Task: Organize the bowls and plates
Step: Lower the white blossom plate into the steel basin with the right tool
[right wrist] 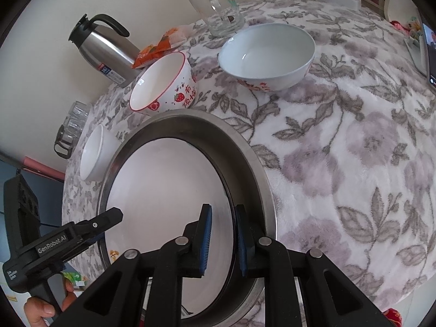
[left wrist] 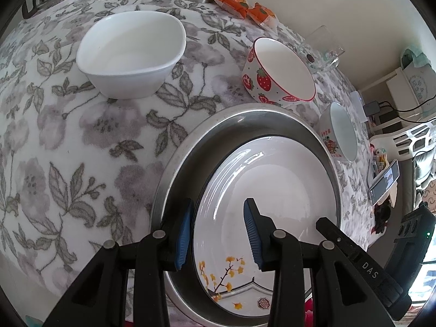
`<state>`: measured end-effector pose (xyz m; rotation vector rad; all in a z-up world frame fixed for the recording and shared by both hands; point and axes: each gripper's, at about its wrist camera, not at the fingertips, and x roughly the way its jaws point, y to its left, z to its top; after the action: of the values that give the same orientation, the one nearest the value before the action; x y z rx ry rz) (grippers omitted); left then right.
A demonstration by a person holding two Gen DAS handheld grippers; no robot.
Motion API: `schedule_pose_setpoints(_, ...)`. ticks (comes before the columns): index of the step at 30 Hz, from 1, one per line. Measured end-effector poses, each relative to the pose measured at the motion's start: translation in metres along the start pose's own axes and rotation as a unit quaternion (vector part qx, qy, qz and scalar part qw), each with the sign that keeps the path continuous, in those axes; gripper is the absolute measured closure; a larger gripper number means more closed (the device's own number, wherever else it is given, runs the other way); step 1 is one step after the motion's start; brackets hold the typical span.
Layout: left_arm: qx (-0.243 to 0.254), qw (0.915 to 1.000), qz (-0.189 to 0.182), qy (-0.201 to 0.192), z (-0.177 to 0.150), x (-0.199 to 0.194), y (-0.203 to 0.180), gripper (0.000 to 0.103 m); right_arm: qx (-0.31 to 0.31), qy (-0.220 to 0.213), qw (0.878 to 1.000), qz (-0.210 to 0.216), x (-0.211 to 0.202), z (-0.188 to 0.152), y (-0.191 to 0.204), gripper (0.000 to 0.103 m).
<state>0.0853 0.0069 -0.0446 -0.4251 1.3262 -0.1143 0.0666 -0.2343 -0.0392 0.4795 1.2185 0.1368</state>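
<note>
A white plate (left wrist: 272,179) with yellow blossoms painted near its edge lies inside a round steel pan (left wrist: 245,111) on the flowered cloth. My left gripper (left wrist: 218,234) stands open over the plate's left rim: one blue pad outside the rim, the other above the plate's inside. In the right wrist view the same plate (right wrist: 163,185) fills the pan (right wrist: 190,120). My right gripper (right wrist: 224,241) is shut on the plate's right rim, with a pad on each side. A square white bowl (left wrist: 130,54), a strawberry bowl (left wrist: 278,73) and a red-printed white bowl (left wrist: 340,136) stand beyond the pan.
A steel thermos (right wrist: 103,46), orange snack packets (right wrist: 158,46) and a glass mug (right wrist: 218,11) stand along the back wall. A glass jug (right wrist: 70,128) sits at the far left corner. A phone (left wrist: 384,182) leans past the table's right edge. A person's hand (right wrist: 41,310) holds the left gripper's handle.
</note>
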Motion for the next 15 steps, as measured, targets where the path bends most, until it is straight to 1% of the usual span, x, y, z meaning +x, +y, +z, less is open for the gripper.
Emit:
schedule_pose_setpoints(7, -0.001, 1.0000, 0.001, -0.001, 0.000, -0.001, -0.001, 0.064, 0.016, -0.006, 1.000, 0.018, -0.007, 0.003, -0.006, 0.084)
schedule_pose_setpoints(12, -0.002, 1.0000, 0.000, -0.005, 0.000, -0.005, -0.001, 0.064, 0.007, -0.008, 1.000, 0.011, -0.009, 0.003, -0.004, 0.084)
schedule_pose_setpoints(14, 0.000, 0.9999, 0.005, -0.014, 0.000, -0.009, -0.001, 0.064, -0.001, -0.007, 1.000, 0.008, -0.007, 0.002, -0.001, 0.082)
schedule_pose_setpoints(15, 0.002, 0.9998, 0.011, -0.018, 0.000, -0.011, -0.001, 0.065, -0.004, -0.007, 1.000, 0.008, -0.007, 0.002, 0.000, 0.079)
